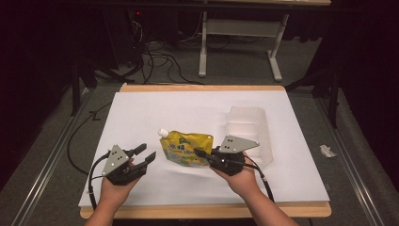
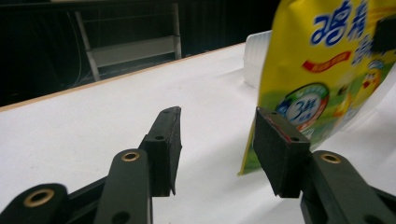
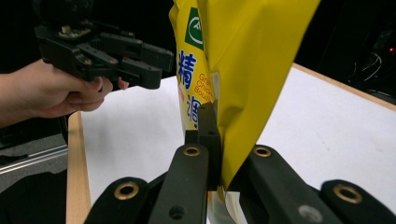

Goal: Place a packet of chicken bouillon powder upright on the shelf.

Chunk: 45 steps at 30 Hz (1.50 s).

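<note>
- White paper (image 1: 141, 113) is spread over a wood-edged table (image 1: 202, 88), and a dark floor with cables and a grey table frame (image 1: 244, 28) is seen beyond it.
- A yellow spouted pouch (image 1: 188, 147) is found near the middle of the paper, with its white cap (image 1: 163, 133) turned toward the far left.
- The pouch's right edge is pinched by the right gripper (image 1: 200, 154); in the right gripper view its jaws are pressed onto a fold of the yellow film (image 3: 243, 84).
- The left gripper (image 1: 145, 153) is held just left of the pouch, apart from it, with its jaws spread and nothing between them.
- In the left gripper view, the pouch (image 2: 327, 70) is seen lifted at an angle just beyond the right-hand jaw.
- A clear plastic tray (image 1: 251, 129) is placed right of the pouch, behind the right gripper.
</note>
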Tool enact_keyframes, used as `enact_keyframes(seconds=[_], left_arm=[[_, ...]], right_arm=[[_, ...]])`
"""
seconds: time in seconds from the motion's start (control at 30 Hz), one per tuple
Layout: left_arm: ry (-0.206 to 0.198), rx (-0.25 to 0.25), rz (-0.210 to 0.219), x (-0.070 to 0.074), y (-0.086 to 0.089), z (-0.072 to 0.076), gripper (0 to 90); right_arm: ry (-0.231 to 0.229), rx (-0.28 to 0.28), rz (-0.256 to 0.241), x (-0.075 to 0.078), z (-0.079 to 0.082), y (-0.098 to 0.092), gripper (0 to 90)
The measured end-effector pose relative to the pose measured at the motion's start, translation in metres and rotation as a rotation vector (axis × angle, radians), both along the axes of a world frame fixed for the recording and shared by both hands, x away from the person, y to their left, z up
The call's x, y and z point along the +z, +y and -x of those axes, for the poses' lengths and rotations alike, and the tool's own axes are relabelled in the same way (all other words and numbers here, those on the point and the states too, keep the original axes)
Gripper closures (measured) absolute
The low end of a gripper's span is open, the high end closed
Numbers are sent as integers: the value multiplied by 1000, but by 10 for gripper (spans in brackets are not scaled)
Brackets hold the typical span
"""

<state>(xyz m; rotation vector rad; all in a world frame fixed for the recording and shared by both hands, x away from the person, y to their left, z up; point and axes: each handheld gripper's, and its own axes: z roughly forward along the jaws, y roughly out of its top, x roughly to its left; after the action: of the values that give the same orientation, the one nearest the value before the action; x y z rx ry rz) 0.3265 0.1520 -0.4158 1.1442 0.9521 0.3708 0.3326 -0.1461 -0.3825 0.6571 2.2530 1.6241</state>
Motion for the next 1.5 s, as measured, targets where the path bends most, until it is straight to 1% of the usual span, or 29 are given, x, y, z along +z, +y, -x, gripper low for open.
enact_keyframes(seconds=[0.13,0.17,0.4,0.47,0.57,0.6,0.83,0.87,1.13,1.23,1.5], left_arm=[[5,6,4,0,1,-1,523],[5,5,1,-1,0,-1,523],[9,1,-17,-3,-1,-1,520],[9,1,-19,-3,-2,-1,518],[15,-2,-23,-4,-2,-2,518],[15,-2,-22,-4,-2,-2,518],[15,-4,-27,-5,-3,-2,517],[15,-5,-28,-5,-3,-2,517],[19,-8,-29,-5,-4,-2,516],[20,-11,-36,-6,-5,-2,516],[21,-14,-38,-7,-6,-1,516]], right_arm=[[-19,-10,-11,7,2,-10,900],[-19,-10,-11,7,2,-10,900],[-39,-35,-38,17,5,-26,900],[-54,-41,-34,20,6,-32,900],[-62,-44,-39,22,6,-36,900],[-58,-52,-44,23,7,-38,900],[-79,-72,-70,32,8,-52,900],[-74,-78,-75,33,9,-54,900],[-86,-113,-88,41,8,-72,900],[-91,-119,-101,43,7,-79,900],[-99,-169,-117,49,7,-99,900]])
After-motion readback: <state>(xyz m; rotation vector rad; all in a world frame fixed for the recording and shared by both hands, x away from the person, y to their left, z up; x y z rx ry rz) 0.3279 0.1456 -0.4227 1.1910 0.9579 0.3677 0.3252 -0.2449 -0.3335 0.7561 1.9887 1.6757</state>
